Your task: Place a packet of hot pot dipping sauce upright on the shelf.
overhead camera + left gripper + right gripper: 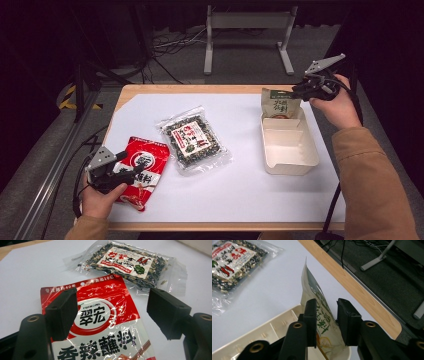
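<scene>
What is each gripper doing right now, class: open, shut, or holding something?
Left gripper: open, jaws astride the red foil sachet, not pressing it.
Right gripper: open, the green-and-cream paper pouch stands between its jaws in the cream plastic tray.

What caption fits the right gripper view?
Right gripper with fingers parted around an upright green-and-cream pouch standing in the cream tray.
</scene>
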